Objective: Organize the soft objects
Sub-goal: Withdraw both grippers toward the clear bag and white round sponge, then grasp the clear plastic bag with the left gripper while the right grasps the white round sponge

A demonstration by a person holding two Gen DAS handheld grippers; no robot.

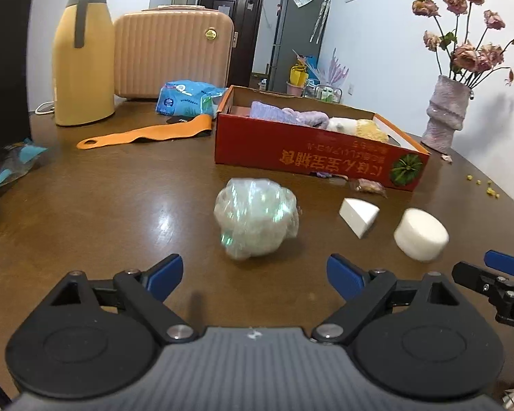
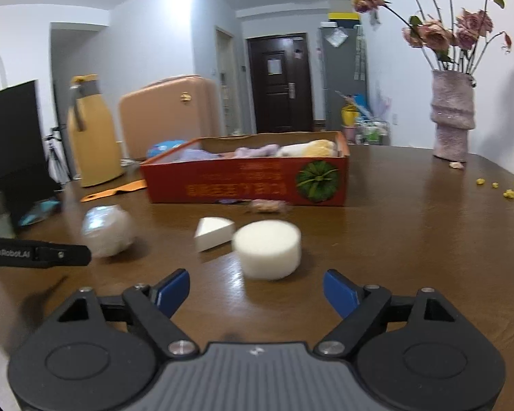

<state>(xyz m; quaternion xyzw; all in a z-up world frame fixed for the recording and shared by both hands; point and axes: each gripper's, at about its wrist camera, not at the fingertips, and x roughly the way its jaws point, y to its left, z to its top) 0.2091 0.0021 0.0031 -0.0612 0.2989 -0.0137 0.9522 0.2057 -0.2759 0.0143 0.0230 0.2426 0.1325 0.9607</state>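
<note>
On the brown table lie a soft lump wrapped in clear plastic [image 1: 255, 218] [image 2: 107, 230], a white sponge wedge [image 1: 358, 215] [image 2: 213, 232] and a white round sponge [image 1: 421, 238] [image 2: 268, 248]. Behind them stands a red cardboard box [image 1: 311, 149] [image 2: 250, 182] holding purple, white and yellow soft things. My left gripper [image 1: 255, 275] is open just short of the wrapped lump, nothing between its blue pads. My right gripper [image 2: 256, 291] is open just short of the round sponge, also empty. Each gripper shows at the edge of the other's view.
A yellow thermos jug [image 1: 82, 54], a pink ribbed case [image 1: 173, 53], a blue packet [image 1: 188, 97] and an orange strap [image 1: 144, 133] sit at the back left. A vase of dried roses [image 1: 447, 113] [image 2: 452, 116] stands at the right. A small wrapped snack [image 1: 368, 186] lies by the box.
</note>
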